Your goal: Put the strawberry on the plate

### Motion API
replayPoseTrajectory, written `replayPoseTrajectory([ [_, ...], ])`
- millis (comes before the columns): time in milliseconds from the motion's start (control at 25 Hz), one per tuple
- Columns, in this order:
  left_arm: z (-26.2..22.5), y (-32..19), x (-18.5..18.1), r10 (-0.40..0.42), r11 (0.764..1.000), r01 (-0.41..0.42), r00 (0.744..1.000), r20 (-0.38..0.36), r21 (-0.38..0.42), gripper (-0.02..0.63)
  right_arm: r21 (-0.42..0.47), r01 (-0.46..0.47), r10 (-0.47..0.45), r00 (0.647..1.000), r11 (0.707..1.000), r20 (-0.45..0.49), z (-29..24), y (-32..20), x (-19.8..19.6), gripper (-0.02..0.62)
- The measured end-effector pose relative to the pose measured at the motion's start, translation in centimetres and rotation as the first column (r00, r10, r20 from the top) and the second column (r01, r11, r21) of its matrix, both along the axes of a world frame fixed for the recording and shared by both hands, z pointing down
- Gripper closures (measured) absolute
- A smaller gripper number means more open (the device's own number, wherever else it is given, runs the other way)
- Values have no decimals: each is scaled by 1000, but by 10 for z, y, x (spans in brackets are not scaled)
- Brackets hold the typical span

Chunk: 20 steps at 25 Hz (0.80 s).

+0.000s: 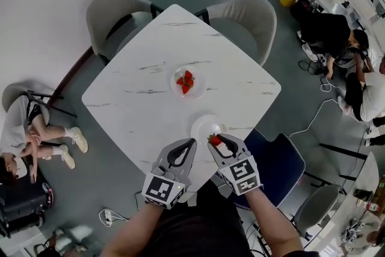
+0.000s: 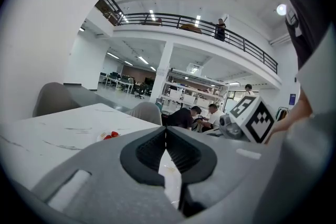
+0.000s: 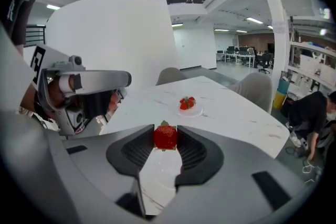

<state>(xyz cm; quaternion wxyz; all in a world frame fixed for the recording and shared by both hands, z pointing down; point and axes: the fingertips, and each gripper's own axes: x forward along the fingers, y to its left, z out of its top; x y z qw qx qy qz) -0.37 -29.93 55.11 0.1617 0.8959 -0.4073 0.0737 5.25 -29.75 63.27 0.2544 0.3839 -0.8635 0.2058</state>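
My right gripper (image 1: 218,139) is shut on a red strawberry (image 1: 214,140) with a green top, which sits between the jaw tips (image 3: 166,137). It hangs over the near edge of an empty white plate (image 1: 202,124) on the white marble table (image 1: 138,93); that plate (image 3: 160,171) shows through the gap under the jaws. A small glass dish (image 1: 197,90) at the table's middle holds more strawberries (image 3: 187,103). My left gripper (image 1: 192,142) is just left of the right one, jaws shut with nothing between them (image 2: 166,131).
Two grey chairs (image 1: 111,15) (image 1: 255,16) stand at the table's far sides and a dark blue chair (image 1: 274,167) at its near right. One person (image 1: 27,129) sits at the left and others (image 1: 346,48) at the right. The table's near corner lies under my grippers.
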Motion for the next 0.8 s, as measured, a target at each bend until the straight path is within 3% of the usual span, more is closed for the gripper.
replayPoseTrajectory([
  [320,40,-12,-9,-5,999,5,1000,11,-52,597,-72,52,-61,990,996,-130,63,-8,-12,457],
  [800,54,-18,-18,-16,996,18,1000,23,-88,597,-171,84,-132,948,982,-291,111,-17,-11,457],
])
